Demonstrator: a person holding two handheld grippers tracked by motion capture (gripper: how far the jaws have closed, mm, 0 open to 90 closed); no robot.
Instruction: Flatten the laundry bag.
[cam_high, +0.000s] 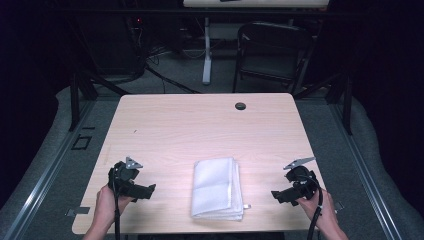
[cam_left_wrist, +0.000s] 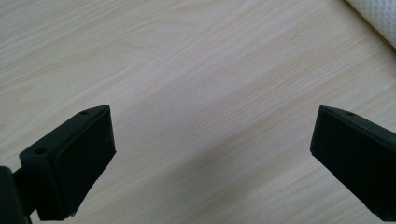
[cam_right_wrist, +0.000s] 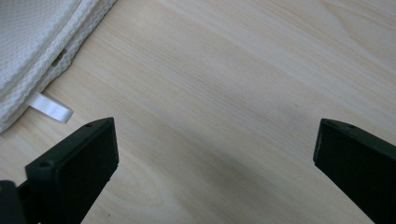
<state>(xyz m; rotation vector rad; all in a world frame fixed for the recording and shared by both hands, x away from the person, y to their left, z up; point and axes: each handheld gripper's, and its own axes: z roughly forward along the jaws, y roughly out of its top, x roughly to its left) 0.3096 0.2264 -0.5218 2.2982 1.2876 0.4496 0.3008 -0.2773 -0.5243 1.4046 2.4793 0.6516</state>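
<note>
Towel (cam_high: 217, 188) folded on table (cam_high: 200, 125), left gripper (cam_high: 150, 190) and right gripper (cam_high: 276, 195) gaping, empty

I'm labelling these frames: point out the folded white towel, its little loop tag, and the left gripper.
folded white towel (cam_high: 216, 186), high view, middle of its top layer.
loop tag (cam_right_wrist: 50, 108), right gripper view, the flat white ribbon sticking out from the towel's edge.
left gripper (cam_high: 151, 190), high view, between the tips of its open jaws.

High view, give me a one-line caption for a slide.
Folded white waffle-weave towel on a light wooden table, flanked by the left gripper and right gripper, jaws open.
</note>
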